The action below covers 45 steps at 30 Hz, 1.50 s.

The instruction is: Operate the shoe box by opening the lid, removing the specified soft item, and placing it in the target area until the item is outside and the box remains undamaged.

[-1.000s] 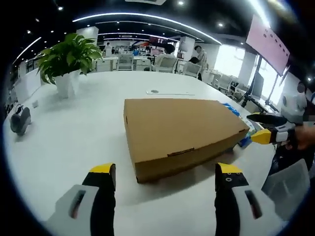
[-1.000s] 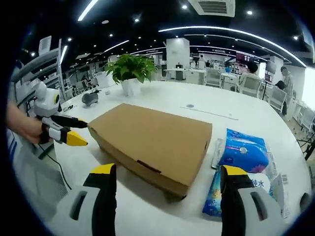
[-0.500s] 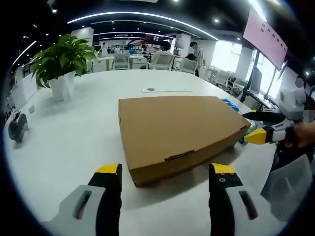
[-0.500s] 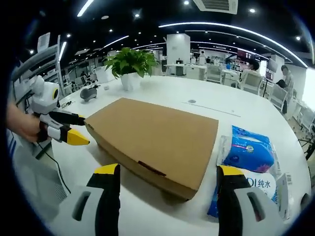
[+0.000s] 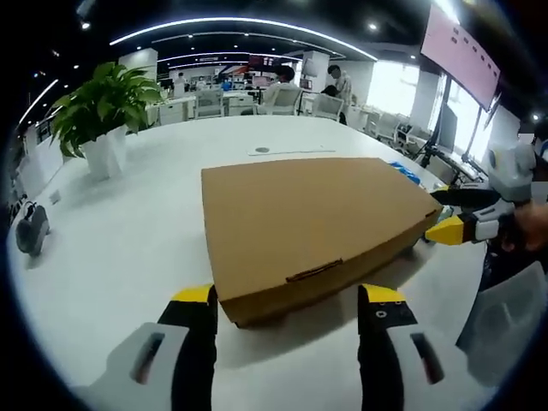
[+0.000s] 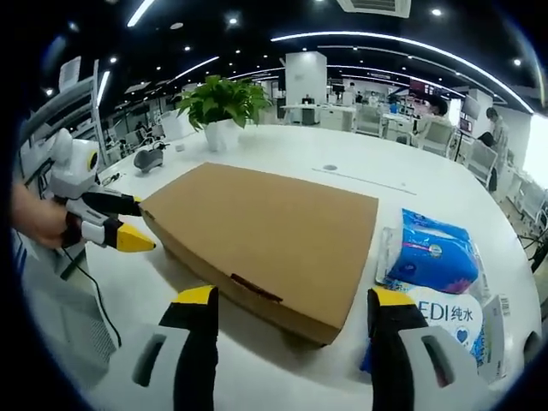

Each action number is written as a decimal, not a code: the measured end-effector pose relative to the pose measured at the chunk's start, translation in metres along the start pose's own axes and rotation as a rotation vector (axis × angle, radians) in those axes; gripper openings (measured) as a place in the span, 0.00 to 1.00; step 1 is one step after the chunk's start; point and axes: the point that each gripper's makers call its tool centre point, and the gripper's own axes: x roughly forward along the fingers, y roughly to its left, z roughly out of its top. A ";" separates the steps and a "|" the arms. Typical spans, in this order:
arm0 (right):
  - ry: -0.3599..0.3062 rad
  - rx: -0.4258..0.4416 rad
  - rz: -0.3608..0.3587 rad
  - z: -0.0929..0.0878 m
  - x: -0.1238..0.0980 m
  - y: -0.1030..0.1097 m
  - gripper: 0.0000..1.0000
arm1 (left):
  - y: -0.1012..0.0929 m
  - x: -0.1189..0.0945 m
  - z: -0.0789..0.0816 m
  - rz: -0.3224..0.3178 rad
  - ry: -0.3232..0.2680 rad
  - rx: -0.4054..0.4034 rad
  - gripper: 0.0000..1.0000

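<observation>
Brown cardboard shoe box [image 5: 312, 227], lid closed, contents hidden, lying flat on white table [image 5: 120, 231] just ahead of left gripper [image 5: 287, 300], jaws spread and empty; potted plant [image 5: 98, 111] far left, office beyond.

Seen again from right gripper [image 6: 291, 300], likewise spread wide, empty: same box, blue soft packs [image 6: 432, 261] beside it.

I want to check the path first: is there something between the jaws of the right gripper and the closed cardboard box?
Nothing: in the right gripper view, bare white table separates the right gripper from the cardboard box.
</observation>
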 end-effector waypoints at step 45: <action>0.017 -0.009 0.009 0.001 -0.001 -0.008 0.58 | 0.004 0.011 0.000 0.056 0.054 -0.009 0.57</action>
